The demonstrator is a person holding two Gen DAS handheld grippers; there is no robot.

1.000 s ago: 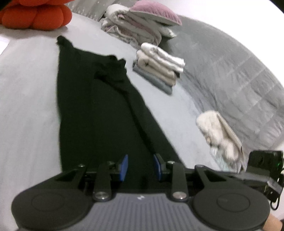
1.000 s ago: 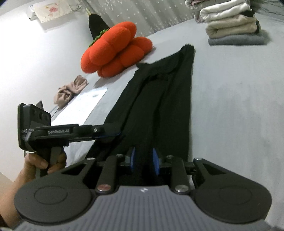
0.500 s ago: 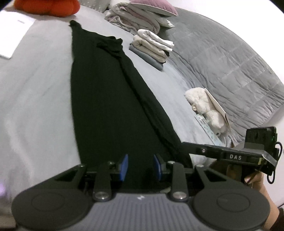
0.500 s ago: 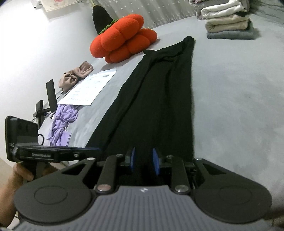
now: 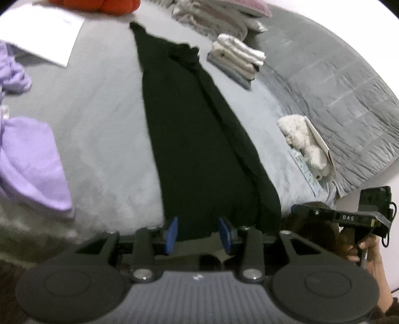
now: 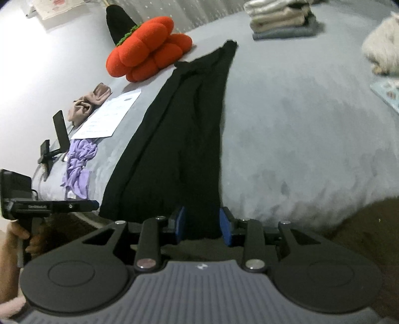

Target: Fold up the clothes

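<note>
You've got the black garment [image 5: 199,139] stretched long and flat down the bed [image 5: 104,129], near hem between both grippers, left gripper [image 5: 198,233] and right gripper [image 6: 201,224] fingers opening, apparently releasing it; folded stack [image 6: 281,21] done, folding this one remains.

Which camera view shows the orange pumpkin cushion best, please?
The right wrist view shows the orange pumpkin cushion best: it is whole there, with its black stem, beside the far end of the black garment. The left wrist view shows only its lower edge, cut by the top of the picture.
</note>
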